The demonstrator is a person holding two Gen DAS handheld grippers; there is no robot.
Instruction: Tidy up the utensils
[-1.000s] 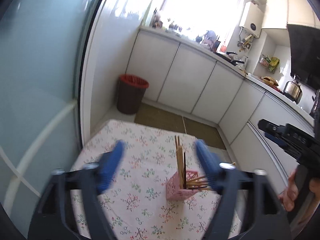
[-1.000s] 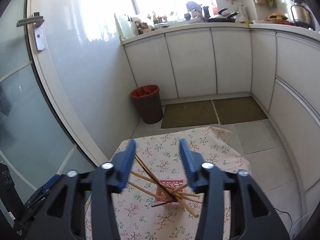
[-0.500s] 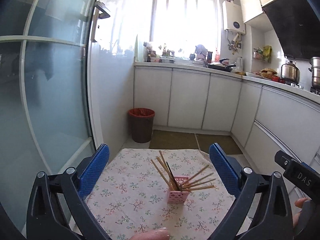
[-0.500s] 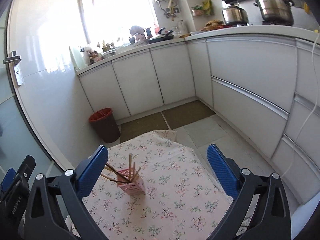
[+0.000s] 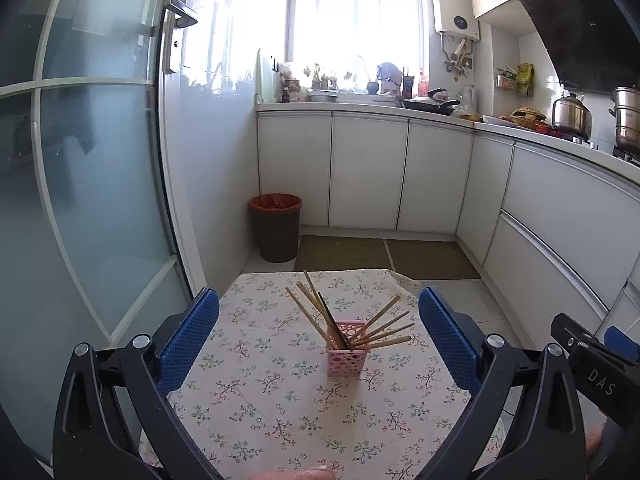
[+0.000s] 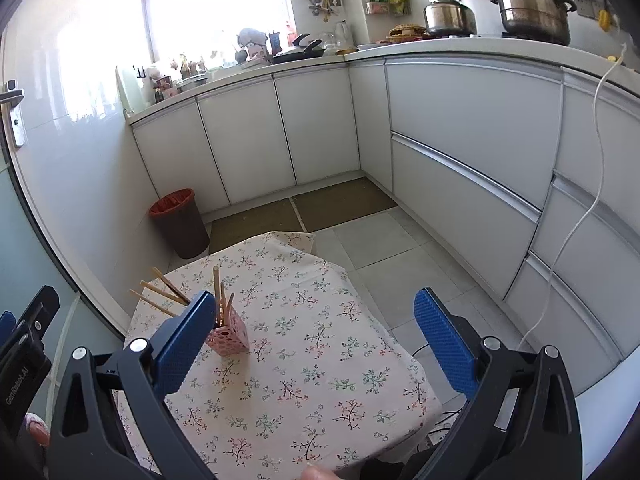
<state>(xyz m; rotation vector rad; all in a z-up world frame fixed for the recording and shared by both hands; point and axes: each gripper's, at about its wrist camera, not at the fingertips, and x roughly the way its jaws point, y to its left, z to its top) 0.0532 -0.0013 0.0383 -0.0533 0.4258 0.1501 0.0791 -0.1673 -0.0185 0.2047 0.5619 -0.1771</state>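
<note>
A pink perforated holder [image 5: 345, 349] stands on the floral tablecloth [image 5: 280, 400] and holds several wooden chopsticks [image 5: 384, 326] fanned out left and right. My left gripper [image 5: 320, 336] is open and empty, held back from the holder, which sits between its blue pads [image 5: 188, 336]. In the right wrist view the holder [image 6: 229, 336] is partly behind the left pad, chopsticks [image 6: 160, 298] sticking out. My right gripper [image 6: 316, 340] is open and empty above the table.
A small table with the floral cloth [image 6: 320, 360] stands by a glass sliding door [image 5: 80, 200]. A brown bin [image 5: 276, 226] stands on the floor beyond. White cabinets [image 6: 460, 152] run along the back and right. A white cable [image 6: 580, 216] hangs at the right.
Both grippers have pulled back and up from the holder and opened wide. The right gripper has swung to the right, so the holder now sits at its left pad.
</note>
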